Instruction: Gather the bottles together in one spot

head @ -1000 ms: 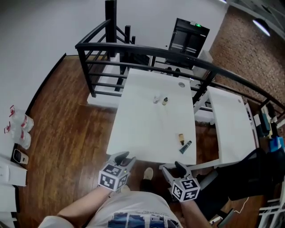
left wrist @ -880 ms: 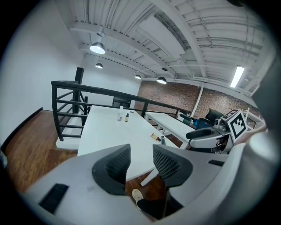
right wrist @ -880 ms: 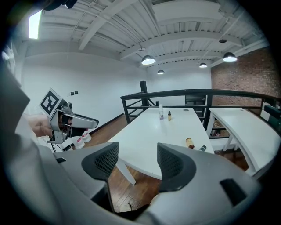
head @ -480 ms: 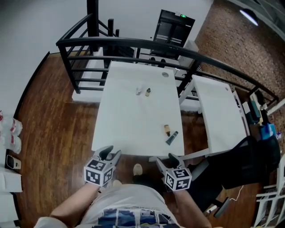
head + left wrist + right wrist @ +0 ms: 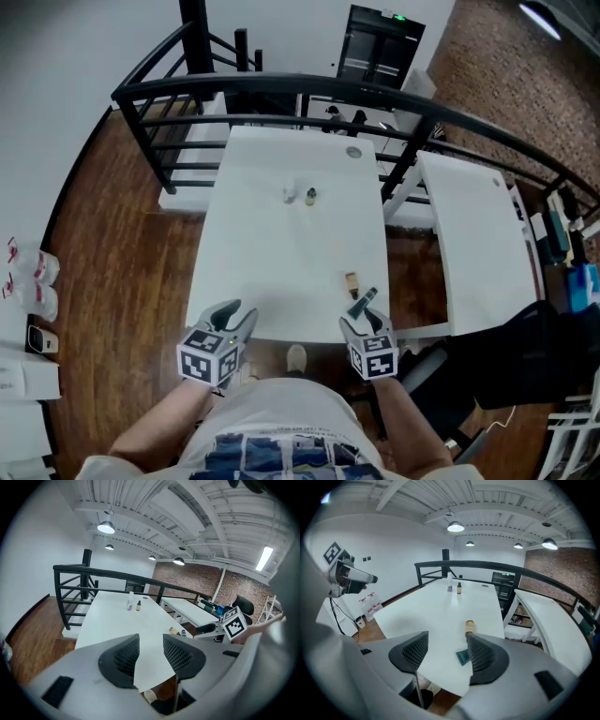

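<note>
Right gripper point(image 5: 362, 322) advanced to near edge of table point(image 5: 272, 253); my jaws closing, nothing gripped yet. Teal bottle point(image 5: 364, 298) just ahead: likely light, may roll, pinch mid-body. Left gripper point(image 5: 236, 315) parted, empty.

Loft-style office or lab mezzanine, brick wall point(image 5: 487, 56), exposed ceiling beams point(image 5: 140, 506), pendant lamps point(image 5: 106, 527), black railing point(image 5: 281, 86), white tables point(image 5: 281, 253), wood floor point(image 5: 122, 253), office chair point(image 5: 525, 361).

On the near table point(image 5: 272, 253), one small bottle point(image 5: 290, 194) stands just left of another small bottle point(image 5: 310, 195), both toward the far middle. A round disc point(image 5: 353, 152) lies beyond them, to the right, near the far edge. Close to the near right corner a lying bottle point(image 5: 352, 280) rests, with a tube point(image 5: 364, 300) just before it. A second table point(image 5: 478, 244) stands to the right and a railing point(image 5: 281, 92) runs behind both.
</note>
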Demonstrator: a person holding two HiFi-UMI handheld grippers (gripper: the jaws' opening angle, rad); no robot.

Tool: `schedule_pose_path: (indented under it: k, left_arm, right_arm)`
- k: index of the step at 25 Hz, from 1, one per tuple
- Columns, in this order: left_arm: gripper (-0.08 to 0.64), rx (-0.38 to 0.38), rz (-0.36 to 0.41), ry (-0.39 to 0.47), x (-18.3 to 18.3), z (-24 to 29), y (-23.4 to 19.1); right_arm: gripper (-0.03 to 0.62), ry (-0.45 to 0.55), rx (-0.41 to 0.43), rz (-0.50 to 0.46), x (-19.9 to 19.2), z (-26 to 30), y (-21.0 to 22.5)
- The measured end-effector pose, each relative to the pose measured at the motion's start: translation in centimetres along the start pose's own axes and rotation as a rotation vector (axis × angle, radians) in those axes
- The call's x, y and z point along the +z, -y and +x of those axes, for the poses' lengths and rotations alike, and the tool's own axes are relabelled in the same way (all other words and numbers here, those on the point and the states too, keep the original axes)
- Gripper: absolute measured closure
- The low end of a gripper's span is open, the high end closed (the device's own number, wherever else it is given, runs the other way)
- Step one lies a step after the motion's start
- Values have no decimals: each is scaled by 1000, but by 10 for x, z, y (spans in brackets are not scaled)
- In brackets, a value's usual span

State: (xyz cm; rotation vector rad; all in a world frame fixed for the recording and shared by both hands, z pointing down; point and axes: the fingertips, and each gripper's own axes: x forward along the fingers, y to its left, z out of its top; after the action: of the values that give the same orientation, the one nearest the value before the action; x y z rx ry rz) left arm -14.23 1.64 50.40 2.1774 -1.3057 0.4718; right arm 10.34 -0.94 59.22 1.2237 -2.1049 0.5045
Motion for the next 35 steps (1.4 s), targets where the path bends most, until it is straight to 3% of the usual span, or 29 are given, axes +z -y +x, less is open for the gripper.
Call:
schedule_pose_path:
  k: [4, 11, 16, 17, 23, 26, 29, 35]
  left_arm:
    - [426, 14, -6, -20, 10, 27, 3]
    - [426, 48, -12, -53, 23, 63, 9]
    - [426, 68, -12, -64, 29, 86, 17]
    - [426, 69, -12, -62, 31, 90, 18]
    - [426, 43, 12, -77, 37, 100, 24]
    - [426, 28, 28, -86, 40, 100, 23]
    - [426, 10, 45, -88, 43, 101, 20]
    - [426, -81, 70, -103, 44, 106, 21]
  right_arm:
    - [346, -56, 12, -44, -5, 36, 26]
    - [347, -148, 54, -115, -8, 93, 58]
    - [350, -221, 94, -219, -10, 121, 68]
    - [384, -241, 104, -237, -12, 124, 67]
    - [401, -316, 114, -317, -20, 135, 72]
    - [457, -330, 109, -370, -19, 138, 71]
    - [462, -328, 91, -429, -13, 139, 68]
    - [461, -201, 138, -524, 31, 113, 28]
